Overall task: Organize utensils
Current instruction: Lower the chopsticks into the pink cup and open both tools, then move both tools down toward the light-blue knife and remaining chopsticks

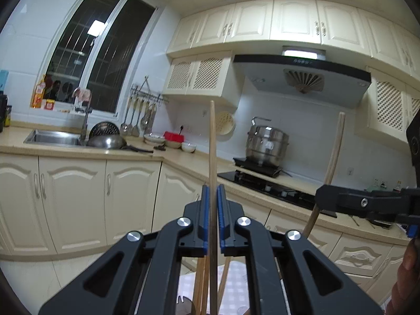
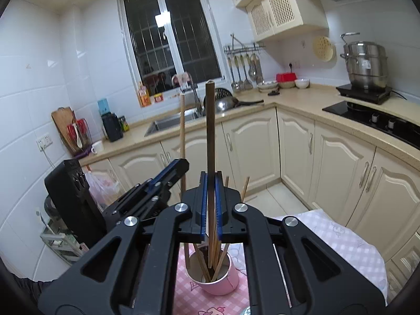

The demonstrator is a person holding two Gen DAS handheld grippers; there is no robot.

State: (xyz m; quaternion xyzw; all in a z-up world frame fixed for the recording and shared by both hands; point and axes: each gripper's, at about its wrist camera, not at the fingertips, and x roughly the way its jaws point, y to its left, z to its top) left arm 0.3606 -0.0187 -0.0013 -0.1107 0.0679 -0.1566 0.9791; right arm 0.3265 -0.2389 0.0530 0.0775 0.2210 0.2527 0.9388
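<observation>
My left gripper [image 1: 213,194] is shut on a light wooden chopstick [image 1: 212,141] that stands upright; it also shows in the right wrist view [image 2: 182,136], where the left gripper [image 2: 181,168] is at the left. My right gripper [image 2: 211,181] is shut on a dark brown stick [image 2: 210,126], held upright over a pink cup [image 2: 218,275] with several chopsticks in it. In the left wrist view the right gripper [image 1: 325,194] holds that stick [image 1: 333,152] at the right. The cup stands on a pink checked cloth [image 2: 341,236].
Cream cabinets [image 2: 338,162] and a beige counter [image 2: 302,99] run around the room. A sink [image 2: 168,123], a wok [image 2: 225,102], a steel pot [image 2: 366,65] and a black hob [image 2: 372,118] sit on the counter. Hanging ladles [image 2: 244,71] are on the wall.
</observation>
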